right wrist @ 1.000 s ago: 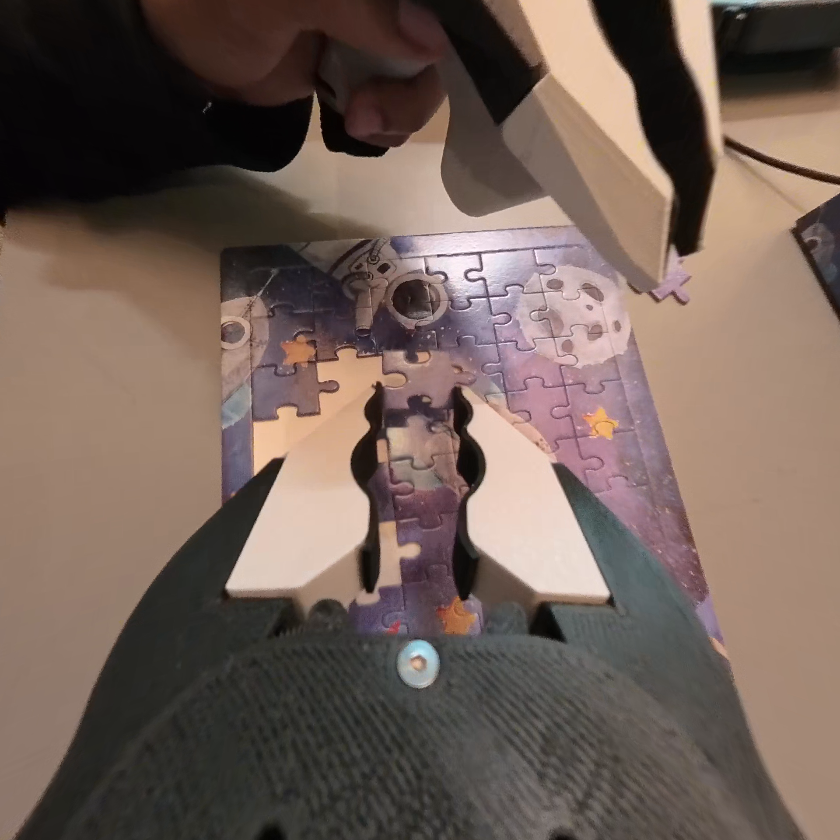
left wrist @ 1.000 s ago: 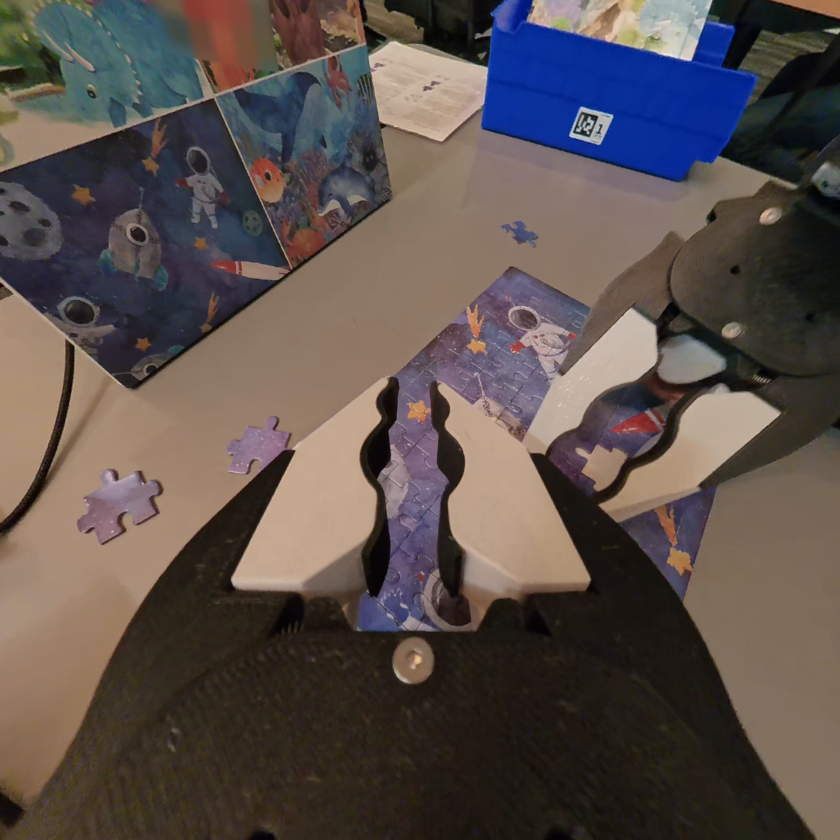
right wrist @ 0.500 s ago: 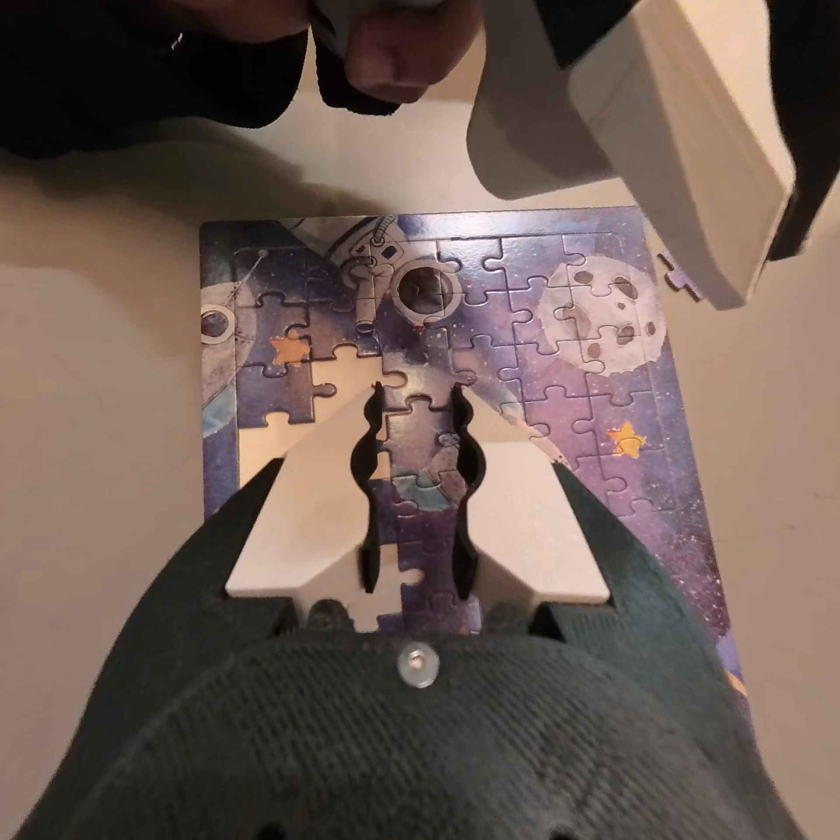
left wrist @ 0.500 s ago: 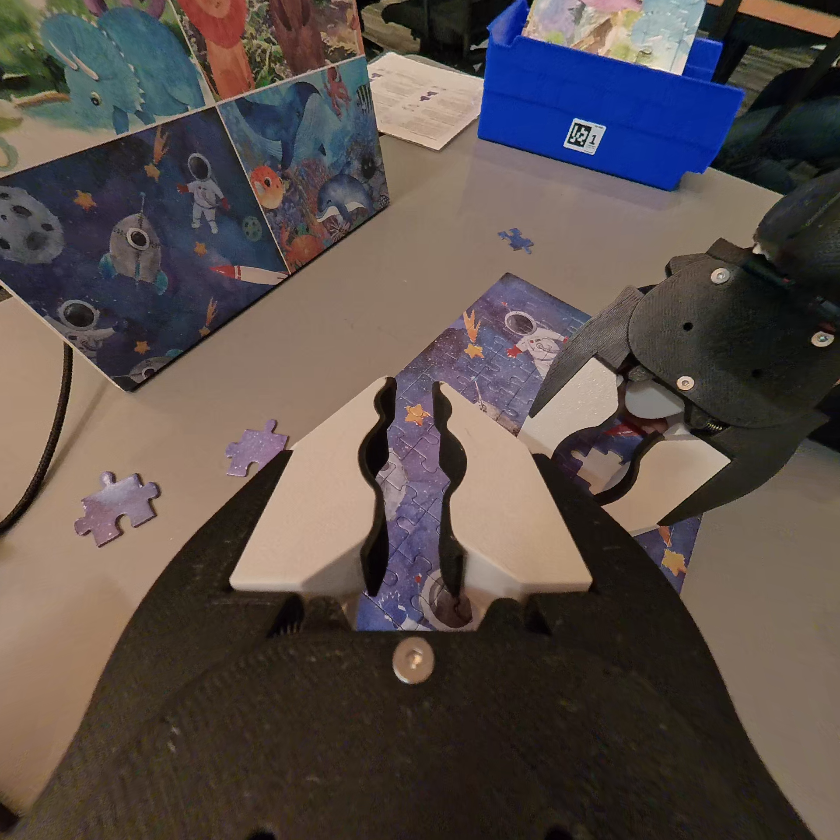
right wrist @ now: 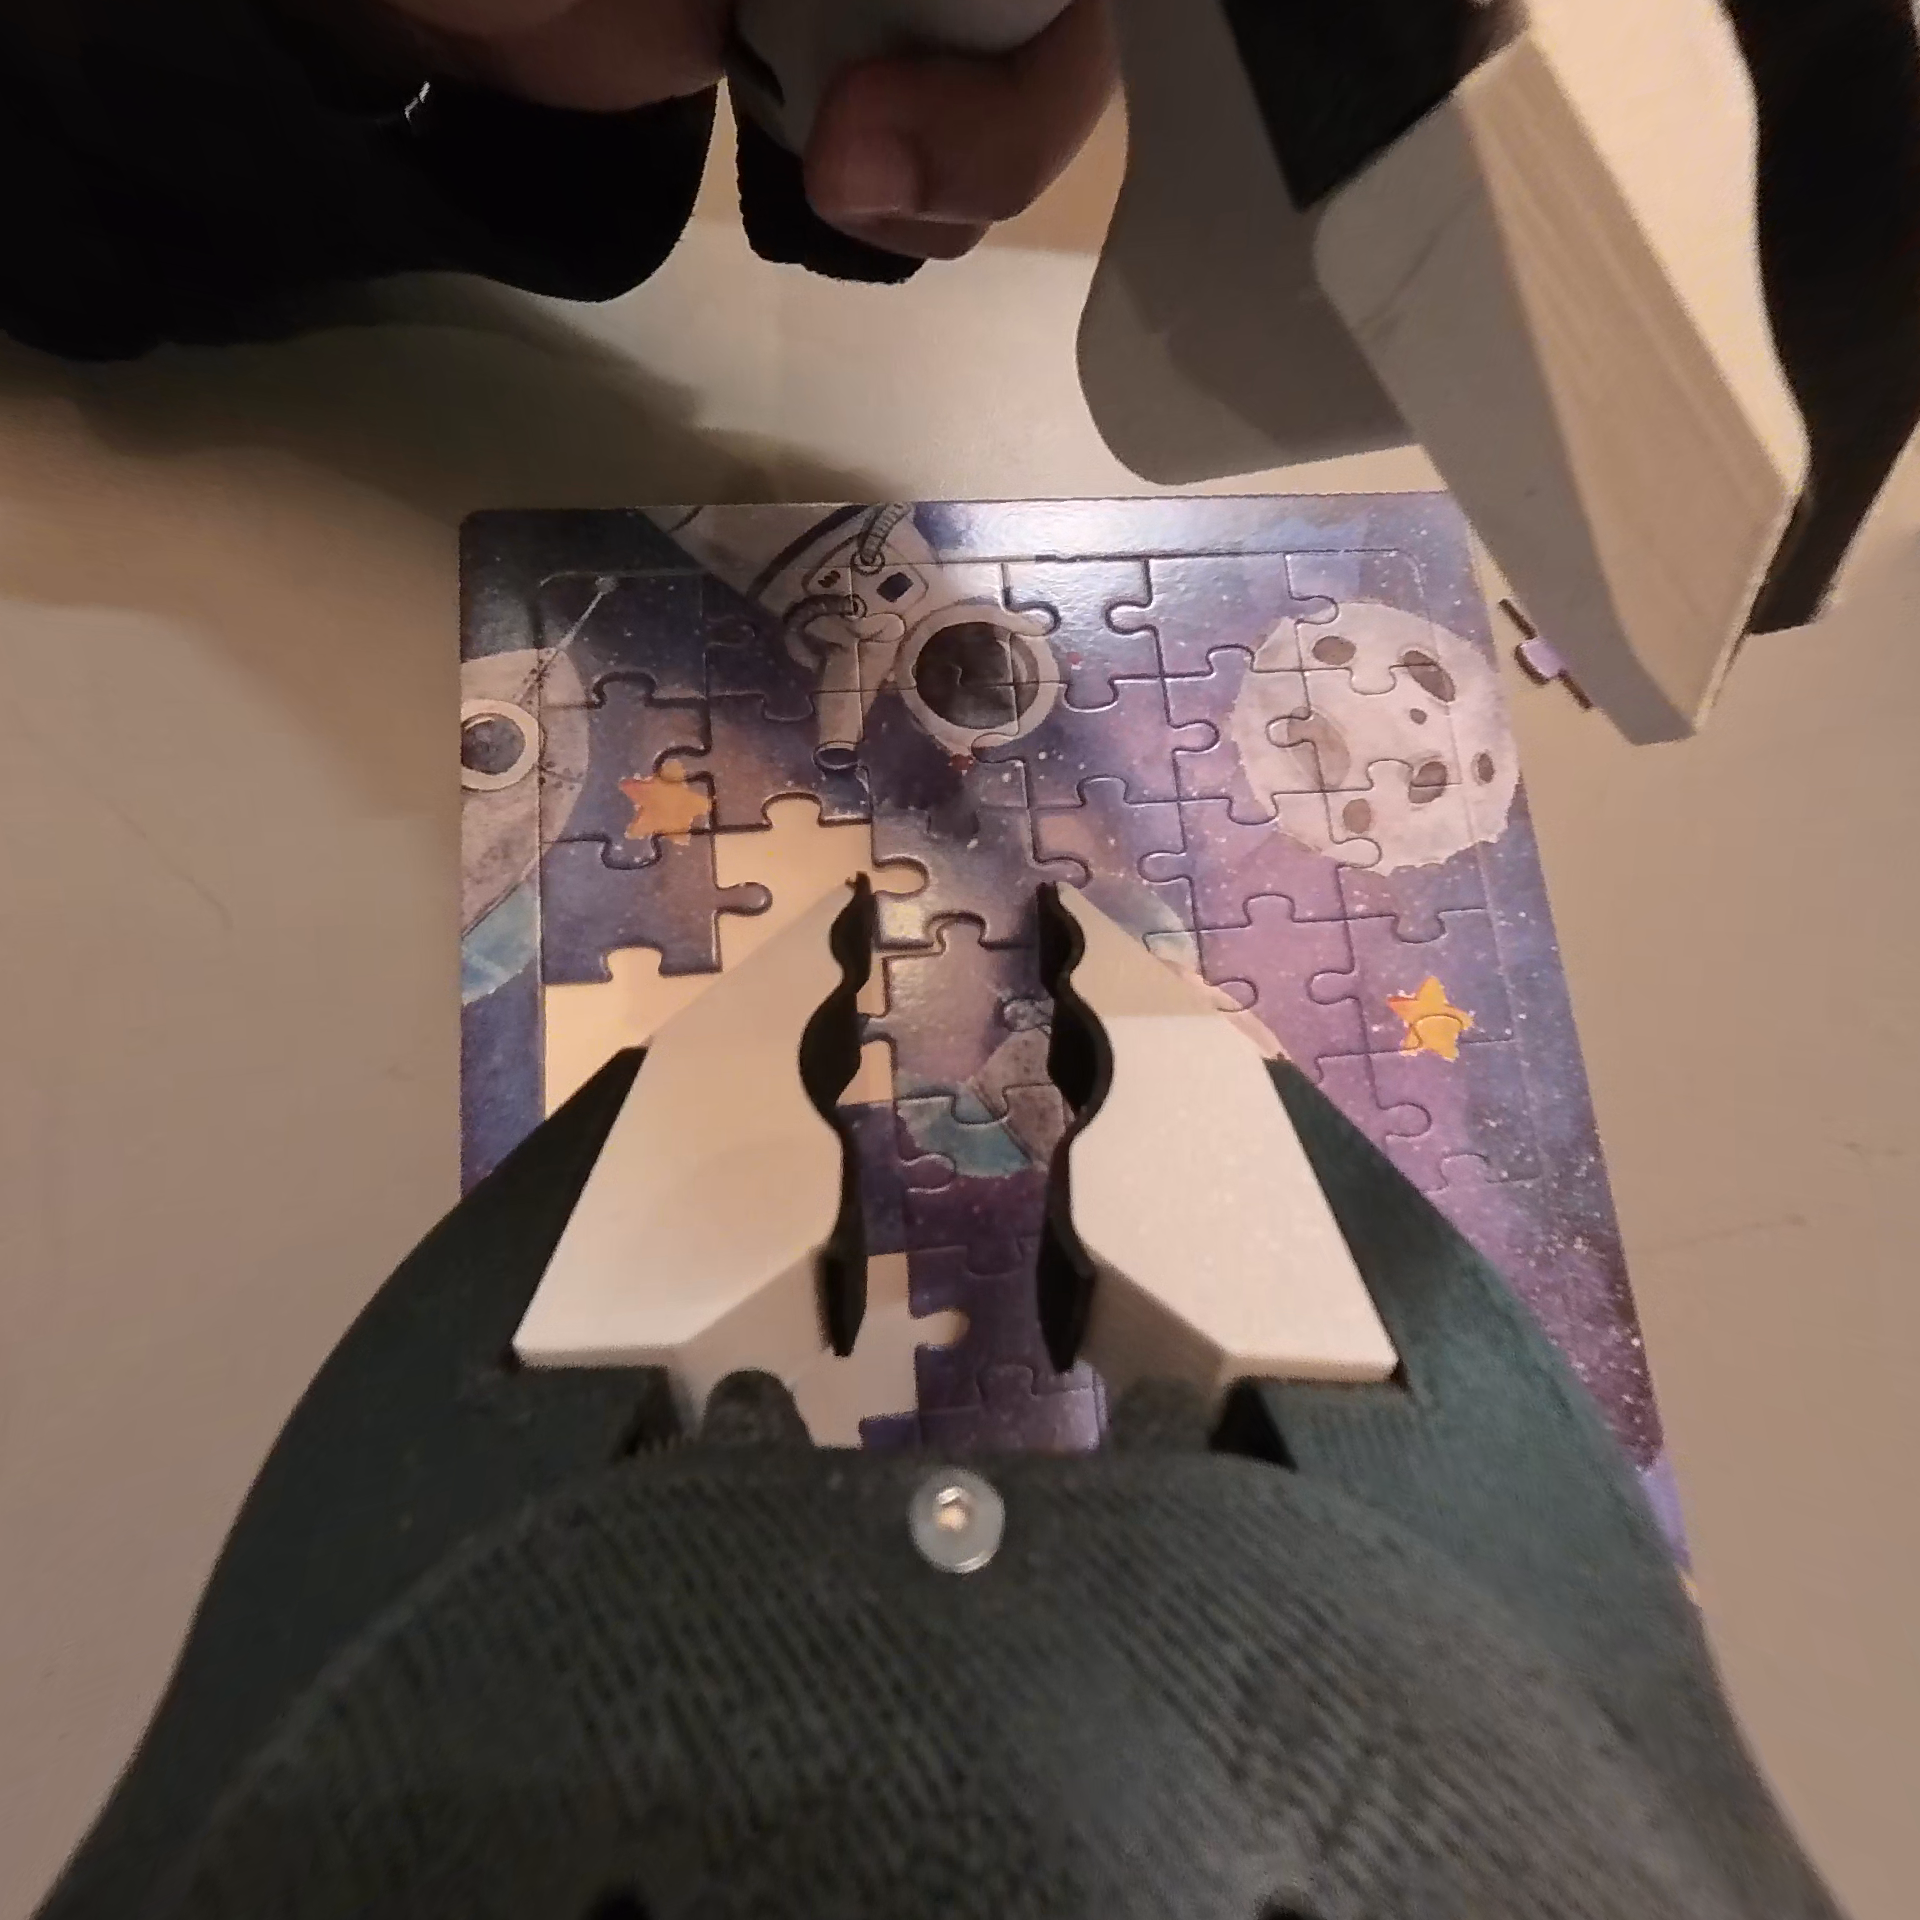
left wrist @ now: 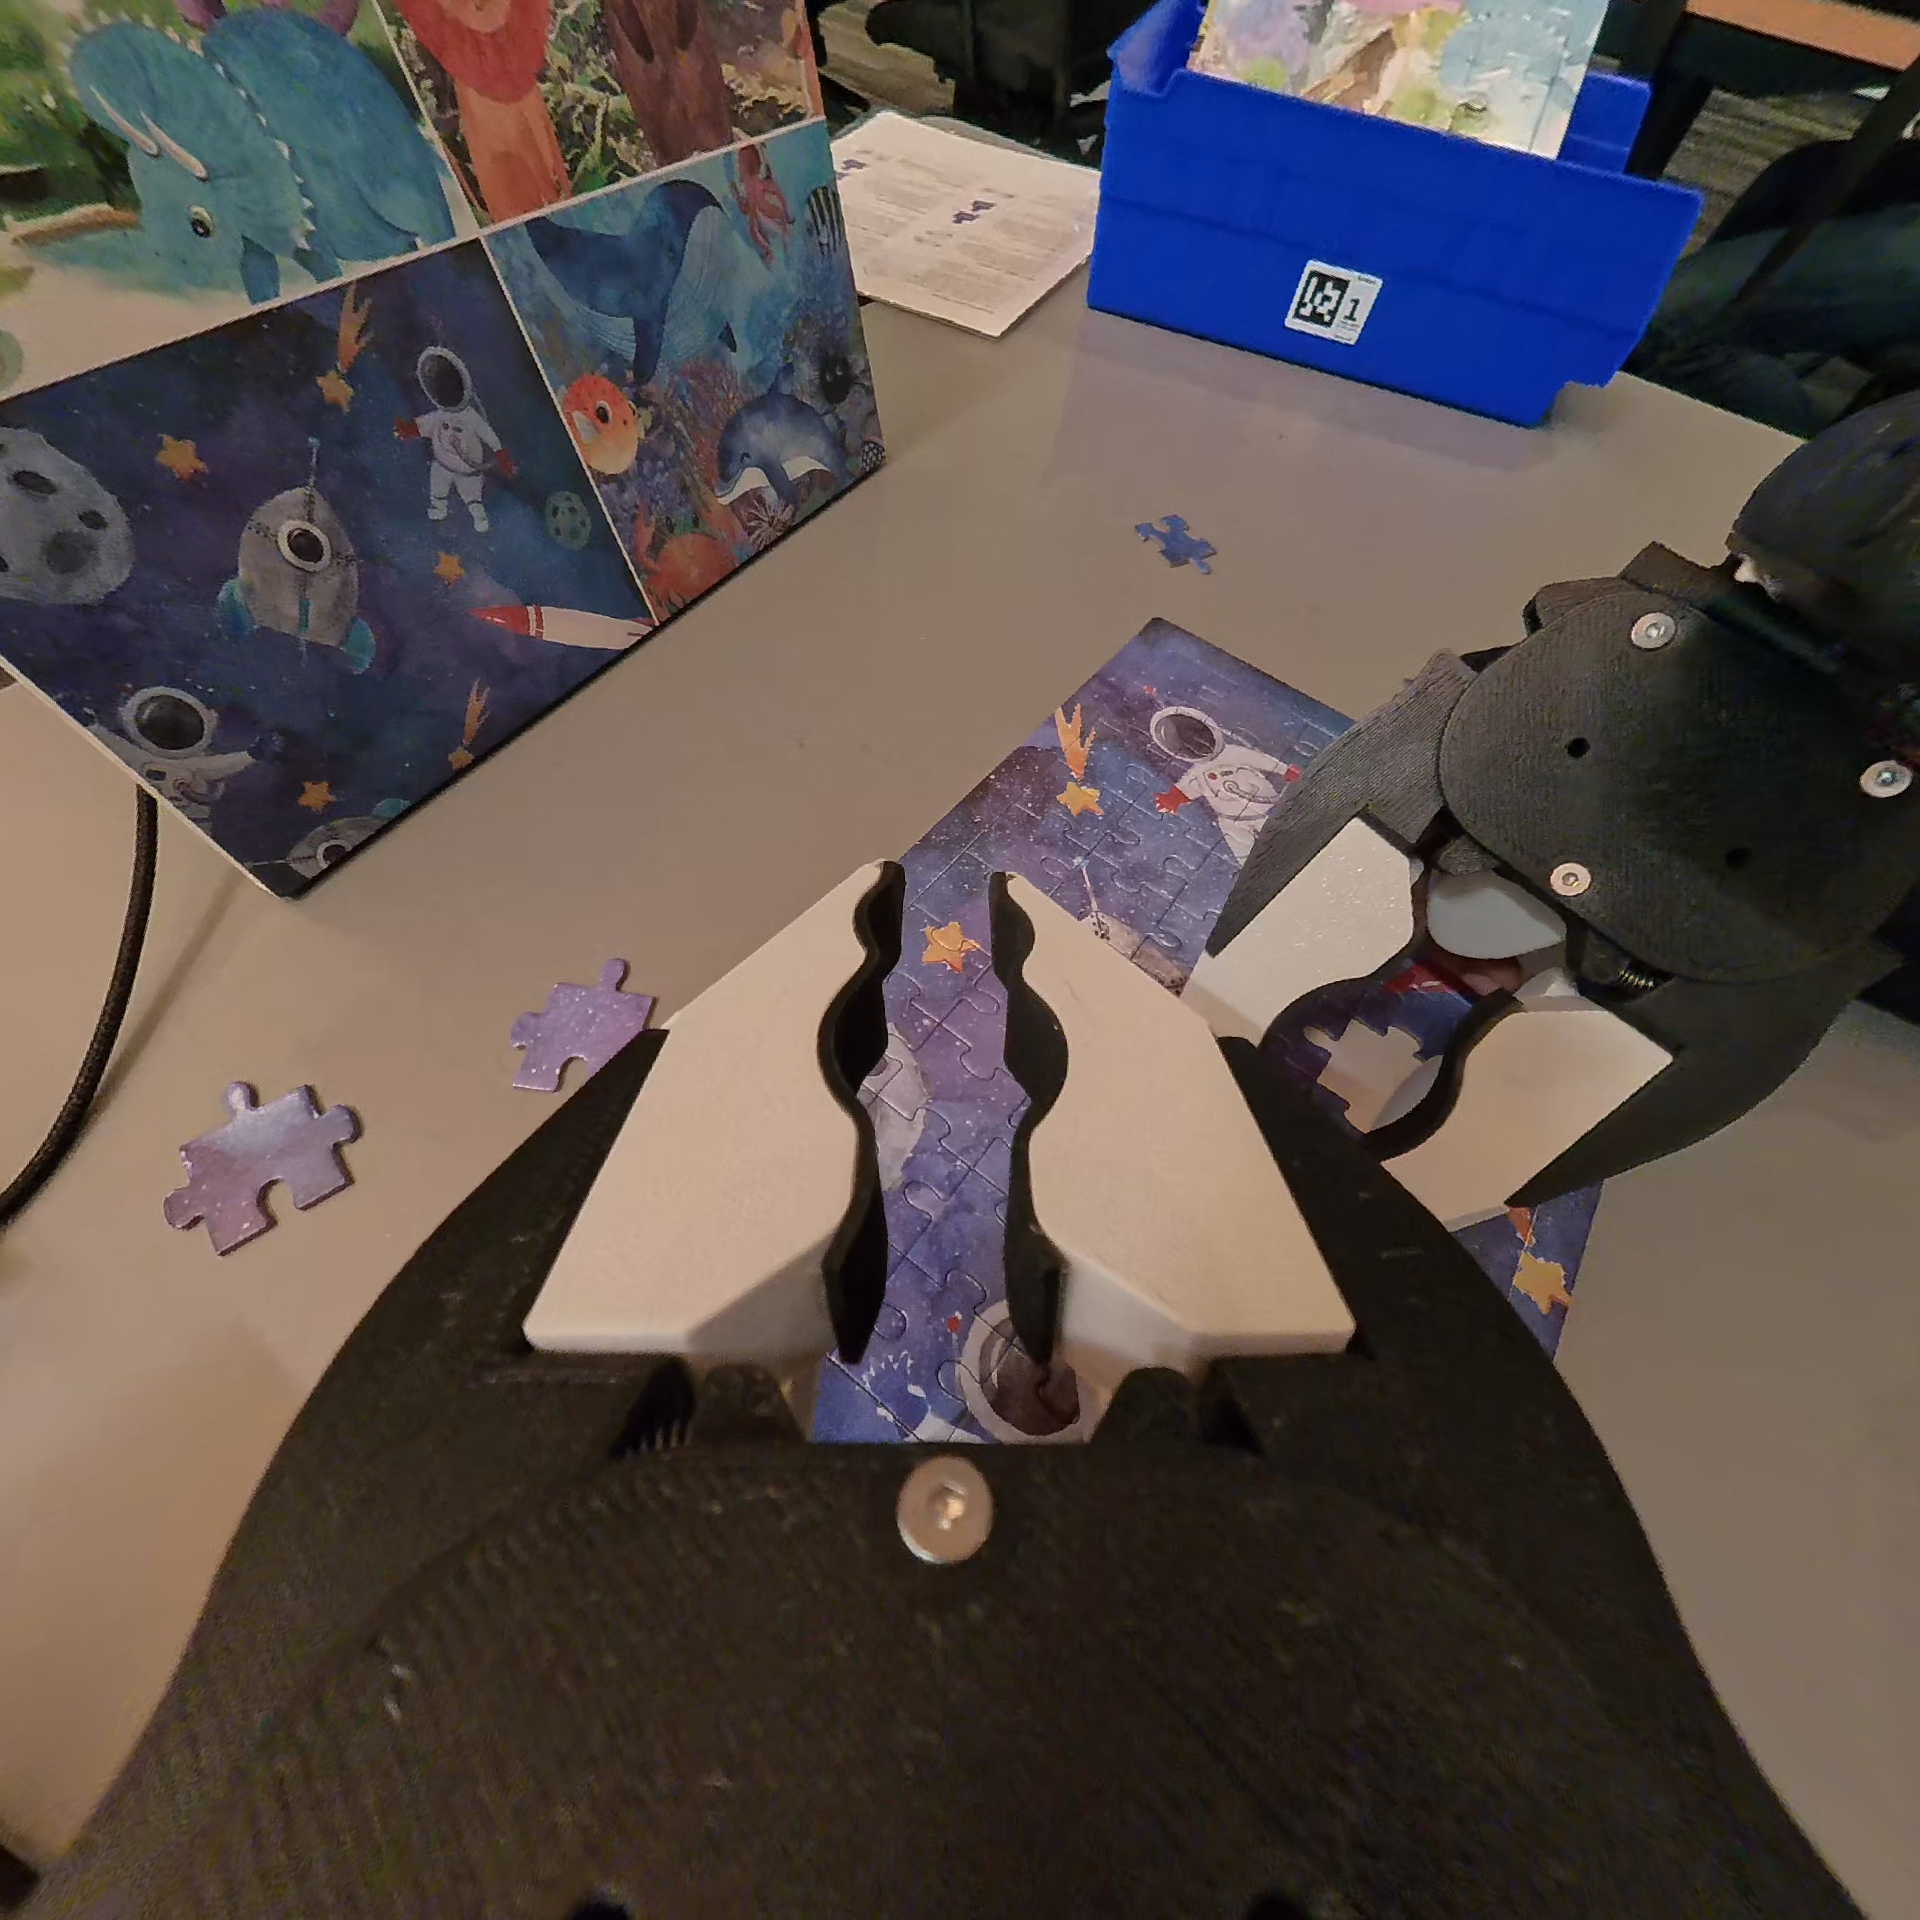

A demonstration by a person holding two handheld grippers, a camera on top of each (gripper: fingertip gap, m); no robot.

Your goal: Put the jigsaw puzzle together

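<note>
A space jigsaw puzzle (left wrist: pixel 1117 831) lies flat on the grey table, also seen from above in the right wrist view (right wrist: pixel 1195 883). It has bare gaps (right wrist: pixel 790 857) left of the middle. My left gripper (left wrist: pixel 945 883) is open and empty, held above the puzzle's near end. My right gripper (right wrist: pixel 951 888) is open and empty, low over the puzzle beside the gaps; it also shows in the left wrist view (left wrist: pixel 1330 1081). Loose purple pieces (left wrist: pixel 582 1023) (left wrist: pixel 260 1164) lie left of the puzzle. A small blue piece (left wrist: pixel 1174 540) lies behind it.
A picture box (left wrist: pixel 416 468) leans at the back left. A blue bin (left wrist: pixel 1382 229) and a paper sheet (left wrist: pixel 966 223) stand behind. A black cable (left wrist: pixel 99 1039) runs along the left edge. A hand (right wrist: pixel 883 156) and my left gripper's finger (right wrist: pixel 1455 416) hang over the puzzle's far edge. The gap from one gripper's tips to the other's is roughly 11 cm.
In the left wrist view my right gripper has drifted right and farther off over the puzzle. In the right wrist view my left gripper has moved up and right. Both stay open.
</note>
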